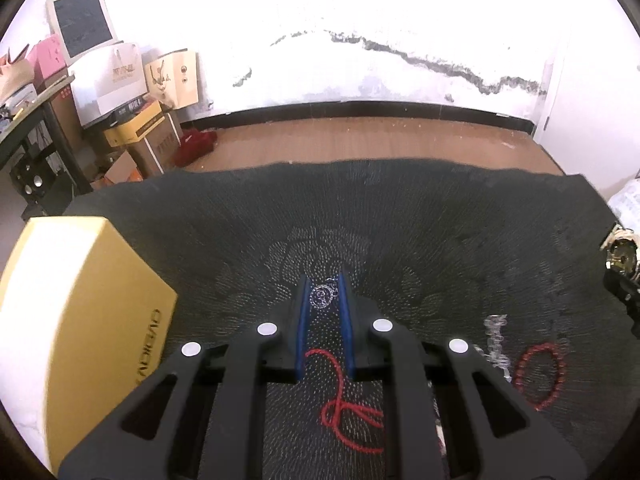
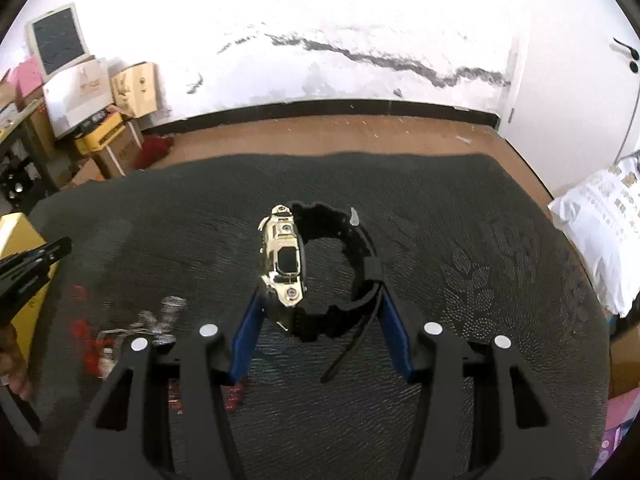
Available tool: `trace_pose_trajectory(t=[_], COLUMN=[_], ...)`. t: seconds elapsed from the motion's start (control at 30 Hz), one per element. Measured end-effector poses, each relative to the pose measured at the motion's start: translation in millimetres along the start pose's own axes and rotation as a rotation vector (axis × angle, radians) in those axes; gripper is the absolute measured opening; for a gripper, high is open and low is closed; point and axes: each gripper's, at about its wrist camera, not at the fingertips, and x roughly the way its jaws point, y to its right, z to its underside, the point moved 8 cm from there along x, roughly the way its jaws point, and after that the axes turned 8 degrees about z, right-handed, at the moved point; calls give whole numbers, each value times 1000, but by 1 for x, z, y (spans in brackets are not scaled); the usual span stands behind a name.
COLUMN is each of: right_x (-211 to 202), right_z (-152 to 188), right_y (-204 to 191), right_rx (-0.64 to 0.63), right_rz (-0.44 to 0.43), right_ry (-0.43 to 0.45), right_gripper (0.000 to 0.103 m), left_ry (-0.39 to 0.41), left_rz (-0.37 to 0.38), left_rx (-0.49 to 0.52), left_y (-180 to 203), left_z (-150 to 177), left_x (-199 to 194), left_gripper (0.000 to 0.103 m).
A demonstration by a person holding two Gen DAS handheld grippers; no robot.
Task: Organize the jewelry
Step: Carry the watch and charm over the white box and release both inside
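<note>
Beside the dark embroidered cloth (image 2: 440, 208), the yellow cardboard box (image 2: 16, 240) is cut off by the right wrist view's left edge. A clear, glittering bracelet (image 2: 160, 316) and red jewellery (image 2: 80, 328) near that box are blurred beyond telling apart. Left wrist view: the black gripper body hides part of the red cord (image 1: 344, 408).

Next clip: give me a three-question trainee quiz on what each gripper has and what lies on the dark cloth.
1. True or false: the right gripper holds a gold-faced watch by its black strap.
2. What does the left gripper pinch between its blue pads: A a red bead bracelet, B a small round silver pendant, C a yellow box?
3. Fill in: the red bead bracelet lies on the dark ____.

Key: 1 true; 2 B, the pendant; 3 cloth. The yellow box sits at the left edge; a red cord lies below the left gripper.
</note>
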Motion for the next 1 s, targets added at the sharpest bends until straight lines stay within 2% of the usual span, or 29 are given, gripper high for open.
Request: trace_pose_trajectory(t=[0.23,0.47,0.57,0.8,1.0], right_x=[-68,-130,-156,-194,-214], right_z=[-21,-31,-32,-22,-8], right_y=[-55,-137,-186,-304,-397], right_rx=[-50,-129,-190,-309,-393], right_rz=[-83,-192,-248,-390,-485], right_ry=[70,111,130,133,117], right_gripper=[54,54,54,54,54], left_ry=[47,99,114,130,113], left_rz=[15,-4,-35,-163,-241], left_rx=[7,-37,-65,-155,-247], left_y=[-5,-43,-74,-170,-242], left_z=[-12,-14,-8,22,56], left_x=[-66,-134,-162,-219,-239], left_gripper=[14,14,14,14,14])
